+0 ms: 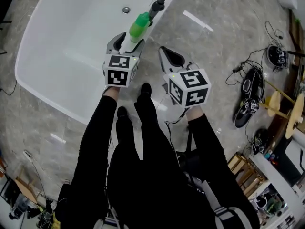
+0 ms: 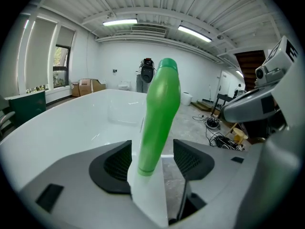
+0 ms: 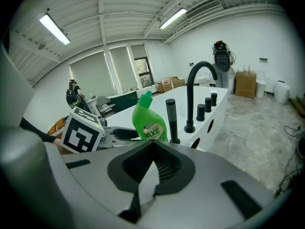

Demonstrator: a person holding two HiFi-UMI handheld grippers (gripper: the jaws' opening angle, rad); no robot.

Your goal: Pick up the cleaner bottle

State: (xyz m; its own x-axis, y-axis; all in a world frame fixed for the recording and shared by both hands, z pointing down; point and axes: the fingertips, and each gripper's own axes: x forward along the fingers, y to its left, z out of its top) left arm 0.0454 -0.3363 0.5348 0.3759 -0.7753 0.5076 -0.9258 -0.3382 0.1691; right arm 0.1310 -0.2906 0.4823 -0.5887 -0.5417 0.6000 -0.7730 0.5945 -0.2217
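The green cleaner bottle (image 1: 139, 26) stands on the rim of the white bathtub (image 1: 66, 46), next to a black faucet. My left gripper (image 1: 129, 38) is at the bottle and open. In the left gripper view the bottle (image 2: 161, 113) rises between the two dark pads (image 2: 114, 163), with a gap on each side. My right gripper (image 1: 164, 50) hangs to the right of the left one, over the floor, shut on nothing. In the right gripper view its jaws (image 3: 153, 144) meet, and the bottle (image 3: 148, 120) shows beyond them beside the left gripper's marker cube (image 3: 82, 130).
A black curved faucet (image 3: 194, 92) and several black tap fittings (image 3: 205, 108) line the tub's rim past the bottle. The tub's drain (image 1: 126, 10) lies at the far side. Cables and gear (image 1: 250, 97) clutter the stone floor at the right. The person's shoes (image 1: 143, 92) stand just below the grippers.
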